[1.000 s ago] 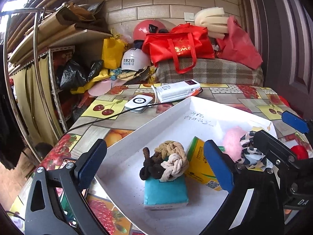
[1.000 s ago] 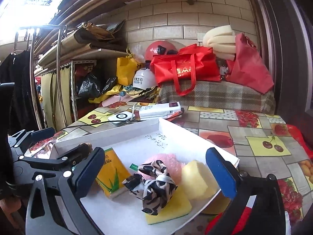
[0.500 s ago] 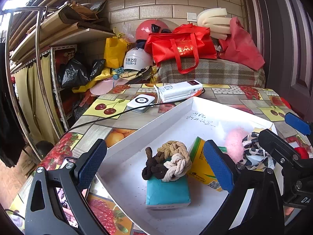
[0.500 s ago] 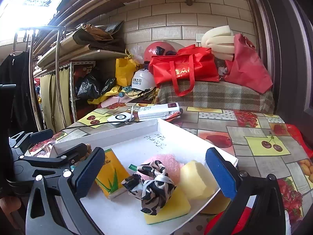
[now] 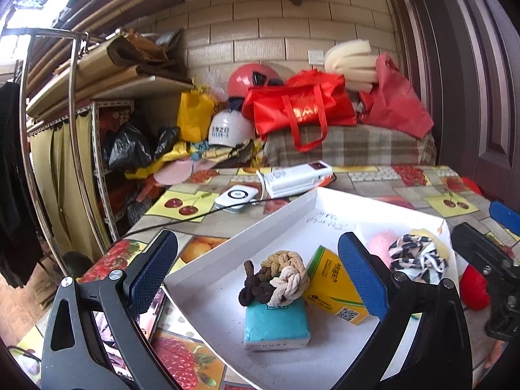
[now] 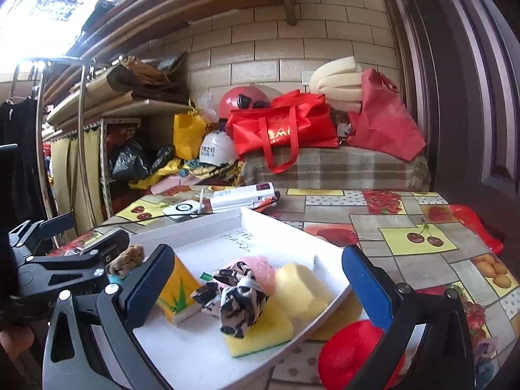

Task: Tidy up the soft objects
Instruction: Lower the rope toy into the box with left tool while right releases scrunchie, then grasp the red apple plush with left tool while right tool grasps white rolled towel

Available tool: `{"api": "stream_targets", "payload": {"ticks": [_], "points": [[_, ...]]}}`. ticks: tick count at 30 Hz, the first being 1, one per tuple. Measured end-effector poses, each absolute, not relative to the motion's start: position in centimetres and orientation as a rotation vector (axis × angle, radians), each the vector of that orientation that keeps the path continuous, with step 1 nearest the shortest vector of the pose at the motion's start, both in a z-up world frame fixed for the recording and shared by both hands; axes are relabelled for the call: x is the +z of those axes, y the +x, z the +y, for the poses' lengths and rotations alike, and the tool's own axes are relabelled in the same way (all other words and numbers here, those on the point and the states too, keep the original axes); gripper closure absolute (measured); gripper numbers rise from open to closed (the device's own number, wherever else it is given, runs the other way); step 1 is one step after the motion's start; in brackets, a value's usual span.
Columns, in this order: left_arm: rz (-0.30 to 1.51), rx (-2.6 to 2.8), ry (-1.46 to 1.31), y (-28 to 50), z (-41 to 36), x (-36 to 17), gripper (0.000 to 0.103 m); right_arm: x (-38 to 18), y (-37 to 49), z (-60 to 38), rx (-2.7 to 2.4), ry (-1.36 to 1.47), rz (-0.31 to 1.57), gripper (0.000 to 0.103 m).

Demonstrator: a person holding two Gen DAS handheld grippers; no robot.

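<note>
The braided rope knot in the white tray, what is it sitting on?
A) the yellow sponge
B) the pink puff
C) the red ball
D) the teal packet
D: in the left wrist view the braided rope knot rests on the teal packet, inside the white tray.

A white tray [image 5: 247, 237] on the worktop holds the soft objects. Near its left edge, a braided rope knot [image 5: 276, 281] (brown, tan and cream strands) rests on a teal tissue pack [image 5: 276, 328]. Just beside it lies a yellow tissue pack [image 5: 331, 279], tilted. Toward the right edge, a black-and-white scrunchie [image 6: 235, 295] sits on a flat yellow sponge [image 6: 260, 334], touching a pink puff [image 6: 260, 265] and a pale yellow foam block [image 6: 300, 287].
</note>
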State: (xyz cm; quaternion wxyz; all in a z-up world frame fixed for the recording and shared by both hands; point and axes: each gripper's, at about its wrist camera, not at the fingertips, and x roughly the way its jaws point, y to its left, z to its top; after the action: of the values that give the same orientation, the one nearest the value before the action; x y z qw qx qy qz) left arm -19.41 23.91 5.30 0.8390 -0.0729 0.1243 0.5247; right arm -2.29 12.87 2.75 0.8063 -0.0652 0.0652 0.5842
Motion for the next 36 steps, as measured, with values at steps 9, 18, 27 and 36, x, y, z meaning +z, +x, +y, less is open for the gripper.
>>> {"api": "stream_targets", "payload": {"ticks": [9,18,27,36], "points": [[0.246,0.999,-0.161,-18.8,21.3,5.5,0.003,3.2,-1.5,8.3,1.259,-0.006,0.085,0.000],[0.256,0.898,-0.150,-17.3,19.1,5.7,0.003,3.4,0.1,5.4,1.175,0.027,0.125,0.000],[0.299,0.788,-0.120,-15.8,16.8,5.7,0.003,3.4,6.4,-0.2,1.062,0.098,0.198,0.000],[0.371,0.601,-0.120,-12.0,14.3,5.5,0.003,2.2,13.6,-5.4,0.888,0.099,0.329,0.000]]}}
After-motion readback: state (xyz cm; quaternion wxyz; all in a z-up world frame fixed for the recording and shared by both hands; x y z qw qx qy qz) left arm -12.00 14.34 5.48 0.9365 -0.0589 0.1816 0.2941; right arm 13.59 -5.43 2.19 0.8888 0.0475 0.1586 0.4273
